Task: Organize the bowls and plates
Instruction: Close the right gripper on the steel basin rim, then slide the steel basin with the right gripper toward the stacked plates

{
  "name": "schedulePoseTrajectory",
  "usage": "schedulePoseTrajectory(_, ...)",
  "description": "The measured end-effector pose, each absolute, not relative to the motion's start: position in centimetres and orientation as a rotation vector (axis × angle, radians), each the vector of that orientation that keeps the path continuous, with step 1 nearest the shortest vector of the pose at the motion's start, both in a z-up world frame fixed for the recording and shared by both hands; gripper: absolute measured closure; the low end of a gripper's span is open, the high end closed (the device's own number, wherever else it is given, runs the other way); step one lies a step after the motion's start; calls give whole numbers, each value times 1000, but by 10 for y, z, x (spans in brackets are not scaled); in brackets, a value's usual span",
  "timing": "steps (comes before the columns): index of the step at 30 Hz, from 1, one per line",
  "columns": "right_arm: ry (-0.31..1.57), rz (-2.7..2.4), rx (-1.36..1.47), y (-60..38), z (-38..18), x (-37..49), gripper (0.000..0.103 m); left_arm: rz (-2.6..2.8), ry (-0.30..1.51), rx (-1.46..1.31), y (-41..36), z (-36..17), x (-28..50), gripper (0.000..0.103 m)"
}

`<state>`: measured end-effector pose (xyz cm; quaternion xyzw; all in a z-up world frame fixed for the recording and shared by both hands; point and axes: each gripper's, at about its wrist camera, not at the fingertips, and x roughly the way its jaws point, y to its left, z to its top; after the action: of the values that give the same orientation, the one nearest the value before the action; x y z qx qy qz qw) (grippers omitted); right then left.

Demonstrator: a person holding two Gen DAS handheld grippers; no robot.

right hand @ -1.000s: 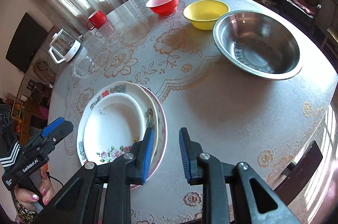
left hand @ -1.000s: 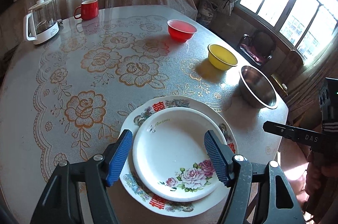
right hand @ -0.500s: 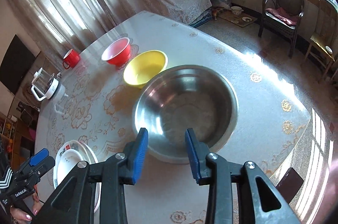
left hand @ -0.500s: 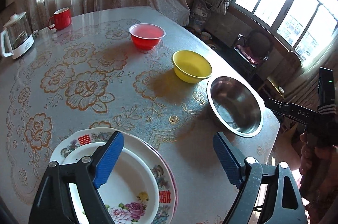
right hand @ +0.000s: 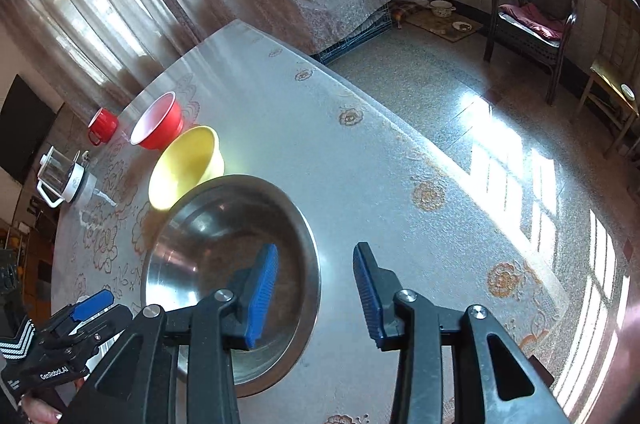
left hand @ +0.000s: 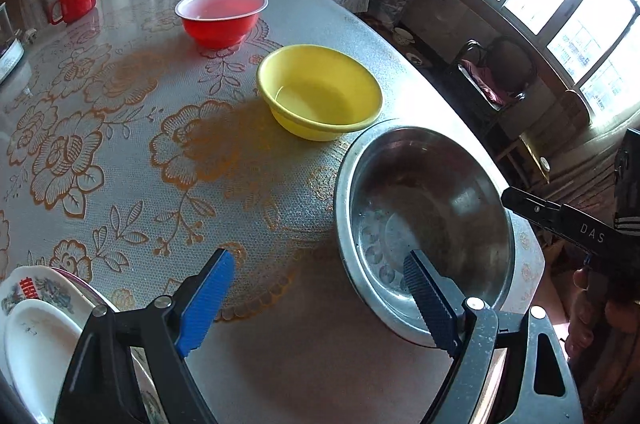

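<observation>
Surface: round table (left hand: pixel 120 151) under a clear cover with gold flower print; curtains behind it, windows and a chair off to the side.
Left claw (left hand: pixel 316 298): jaws spread wide and holding nothing; they have just been opening. One blue pad (left hand: pixel 206 304) hangs over bare table, the other over the near rim of the steel bowl (left hand: pixel 424 220), so that rim sits between the jaws. I cannot tell whether the pad touches the metal.
Right claw (right hand: pixel 316 294): jaws partly apart and holding nothing; they too have just been opening. The left pad (right hand: pixel 260 298) hangs over the inside of the steel bowl (right hand: pixel 224 244), the right pad over the table outside it, with the bowl's far rim between them. No pad visibly presses the rim.
Steel bowl: upright and empty, near the table edge, between the two claws.
Yellow bowl (left hand: pixel 320 91): upright, just beside the steel bowl; their rims look close to touching.
Red bowl (left hand: pixel 221 15): upright, further along the table past the yellow one, apart from it.
Plates (left hand: pixel 36 340): white plate stacked on a larger patterned plate, at the lower left edge of the left wrist view, partly behind the left claw.
Mug (left hand: pixel 74 0): red, near the far edge.
Kettle (right hand: pixel 60 175): glass, beside the mug.
</observation>
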<state>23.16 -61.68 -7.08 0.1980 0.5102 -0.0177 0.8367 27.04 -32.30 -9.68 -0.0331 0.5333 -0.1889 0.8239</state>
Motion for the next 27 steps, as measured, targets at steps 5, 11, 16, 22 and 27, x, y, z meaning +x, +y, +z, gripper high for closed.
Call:
schedulePoseTrajectory(5, 1139, 46, 383, -606, -90, 249, 64, -361, 1152, -55, -333, -110, 276, 19)
schedulePoseTrajectory(11, 1193, 117, 355, -592, -111, 257, 70, -392, 1168, -7, -341, -122, 277, 51)
schedulePoseTrajectory(16, 1231, 117, 363, -580, -126, 254, 91, -433, 1152, 70, -342, -116, 266, 75)
schedulePoseTrajectory(22, 1249, 162, 336, -550, -128, 238, 94, -415, 1177, 79, -320, -113, 244, 82)
schedulePoseTrajectory(27, 1288, 248, 353, -525, -132, 227, 94, -368, 1200, 91, -295, -111, 230, 83)
